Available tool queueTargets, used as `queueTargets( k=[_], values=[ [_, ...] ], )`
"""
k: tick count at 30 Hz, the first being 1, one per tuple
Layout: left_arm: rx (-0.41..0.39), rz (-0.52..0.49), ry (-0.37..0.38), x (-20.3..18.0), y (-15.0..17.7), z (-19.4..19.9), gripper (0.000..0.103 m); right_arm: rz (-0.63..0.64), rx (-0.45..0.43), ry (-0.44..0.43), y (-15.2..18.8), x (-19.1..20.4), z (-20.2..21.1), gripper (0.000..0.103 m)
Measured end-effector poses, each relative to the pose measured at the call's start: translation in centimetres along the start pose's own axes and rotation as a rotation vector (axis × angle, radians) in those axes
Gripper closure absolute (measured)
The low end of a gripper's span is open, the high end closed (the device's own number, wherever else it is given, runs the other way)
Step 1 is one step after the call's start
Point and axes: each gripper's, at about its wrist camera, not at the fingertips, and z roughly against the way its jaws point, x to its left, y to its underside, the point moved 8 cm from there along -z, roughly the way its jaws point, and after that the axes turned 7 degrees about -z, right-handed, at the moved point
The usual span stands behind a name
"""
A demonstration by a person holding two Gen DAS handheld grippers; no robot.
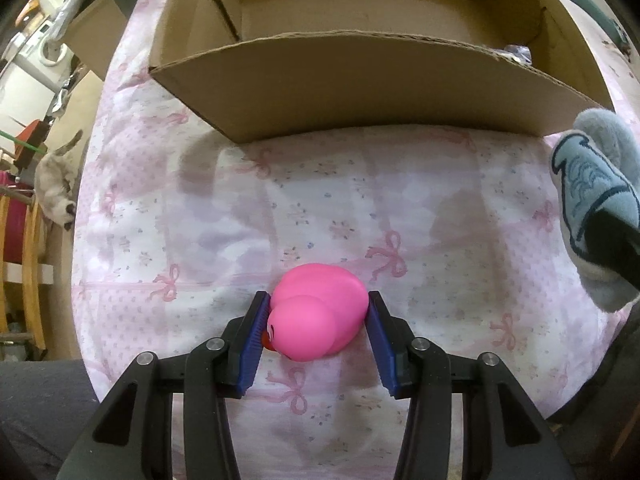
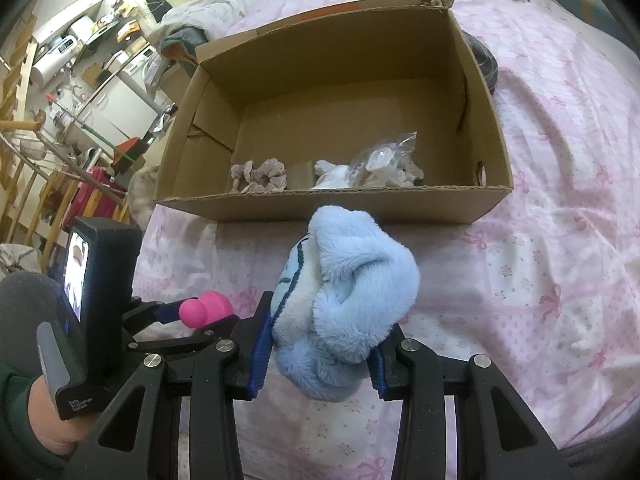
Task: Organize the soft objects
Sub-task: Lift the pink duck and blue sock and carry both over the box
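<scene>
A pink rubber duck [image 1: 318, 312] lies on the pink bedsheet, between the blue pads of my left gripper [image 1: 316, 320], which touch its sides. The duck also shows in the right wrist view [image 2: 206, 309]. My right gripper [image 2: 320, 344] is shut on a fluffy light-blue plush toy [image 2: 348, 300] and holds it above the bed, in front of the open cardboard box [image 2: 496, 194]. The plush also shows at the right edge of the left wrist view [image 1: 592, 200]. Inside the box lie grey scrunchies [image 2: 260, 174], a white soft item [image 2: 332, 174] and a clear plastic bag [image 2: 384, 158].
The box's near wall [image 1: 360, 92] stands just beyond the duck. A dark object [image 2: 486, 66] lies behind the box's right side. A cat [image 1: 54, 184] stands beside the bed on the left, with household furniture and clutter [image 2: 80, 80] behind it.
</scene>
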Motion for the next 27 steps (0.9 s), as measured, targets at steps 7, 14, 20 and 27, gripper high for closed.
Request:
queueTargets(
  k=[7, 14, 20, 27],
  values=[
    [-0.052, 0.056, -0.039, 2.4, -0.4, 1.6, 0.059, 0.005, 0.006, -0.013, 0.2, 0.2, 0.2, 0.061],
    [-0.163, 0.164, -0.064, 6.3, -1.0, 5.5, 0.059, 0.016, -0.002, -0.052, 0.2, 0.8, 0.6, 0.06],
    [-0.254, 0.198, -0.053, 7.1, -3.0, 10.0, 0.059, 0.016, -0.062, -0.164, -0.6, 2.0, 2.5, 0.06],
    [-0.4, 0.17, -0.093, 6.3, -7.1, 16.0, 0.059, 0.029, -0.173, -0.209, -3.5, 2.7, 5.2, 0.06]
  ],
)
